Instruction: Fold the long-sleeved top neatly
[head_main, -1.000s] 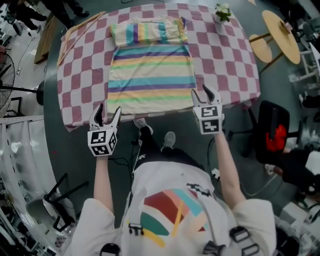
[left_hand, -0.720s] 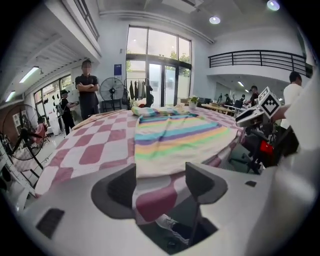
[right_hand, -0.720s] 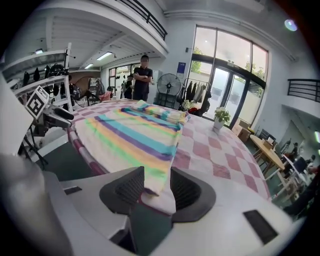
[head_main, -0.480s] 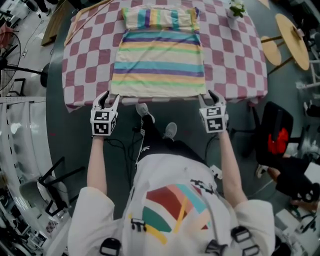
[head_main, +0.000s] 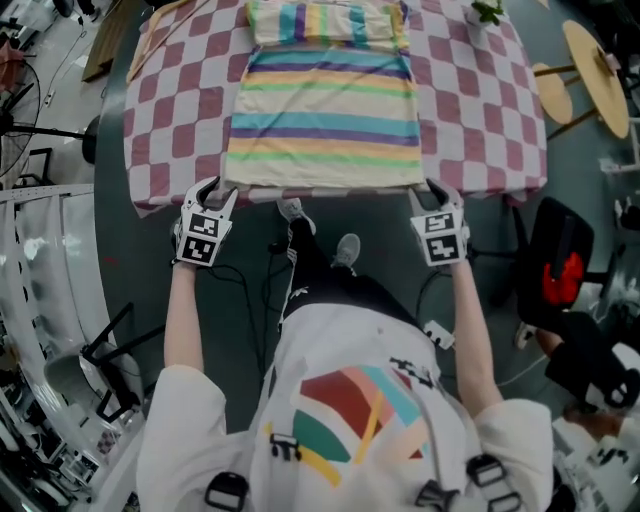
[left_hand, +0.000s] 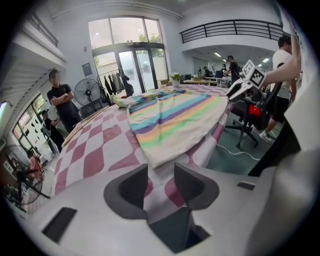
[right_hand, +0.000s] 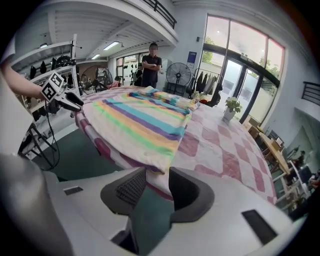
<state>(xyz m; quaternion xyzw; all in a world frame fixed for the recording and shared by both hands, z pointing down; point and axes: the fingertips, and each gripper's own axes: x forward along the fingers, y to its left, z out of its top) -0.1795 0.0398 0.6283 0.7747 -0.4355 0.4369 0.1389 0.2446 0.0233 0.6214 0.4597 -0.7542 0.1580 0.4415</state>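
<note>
The left tool (left_hand: 160, 171) is half released. Its jaws have just been closing, and the hanging edge of the pink-and-white checked tablecloth (left_hand: 95, 150) shows in the gap, with no pad pressing yet. The right tool (right_hand: 157, 172) is likewise partly open and has been closing, with a hem corner hanging at its tips. In the head view both sit at the lower edge of the worktop, one at each bottom corner of the pastel-striped long-sleeved top (head_main: 322, 110), which lies flat up the centre of the frame. The fabric looks light, limp and not slippery. It should drape and wrinkle easily, so pinching only the two hem corners, clear of the tablecloth beneath, seems the best hold.
</note>
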